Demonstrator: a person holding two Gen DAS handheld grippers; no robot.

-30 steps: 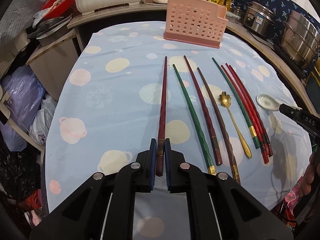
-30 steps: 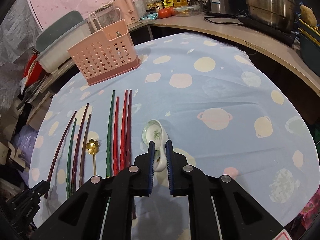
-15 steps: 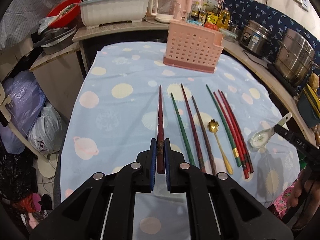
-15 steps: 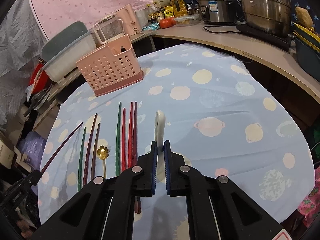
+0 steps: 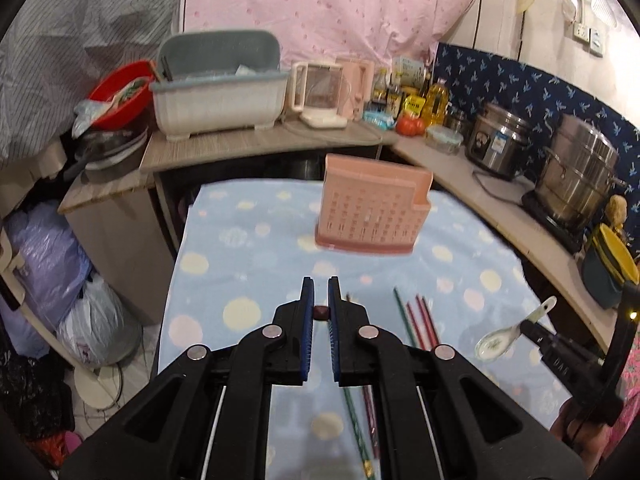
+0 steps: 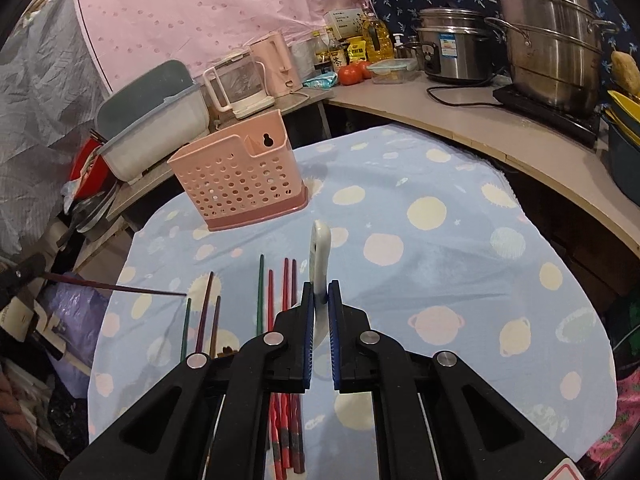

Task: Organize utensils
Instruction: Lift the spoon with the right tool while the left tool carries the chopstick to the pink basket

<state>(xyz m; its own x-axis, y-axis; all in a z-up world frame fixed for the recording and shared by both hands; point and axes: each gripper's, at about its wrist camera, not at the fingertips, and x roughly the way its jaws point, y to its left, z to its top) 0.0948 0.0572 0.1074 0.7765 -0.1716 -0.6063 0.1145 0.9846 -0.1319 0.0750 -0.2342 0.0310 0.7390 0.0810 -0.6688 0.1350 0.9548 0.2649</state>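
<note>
My left gripper is shut on a dark red chopstick, held lifted and seen end-on; the right wrist view shows it hanging in the air at the left. My right gripper is shut on a white ceramic spoon, lifted above the table; the left wrist view shows it at the right. The pink perforated utensil basket stands at the table's far end, beyond both grippers. Several green, red and brown chopsticks lie side by side on the blue dotted tablecloth.
A gold flower spoon lies partly hidden among the chopsticks. A counter wraps the back and right with a dish bin, kettles, bottles, a rice cooker and a steel steamer pot. Bags sit left of the table.
Both grippers have risen and tilted up. The left lifted the dark red chopstick clear of the table; the right raised the spoon higher. The basket now sits more central.
</note>
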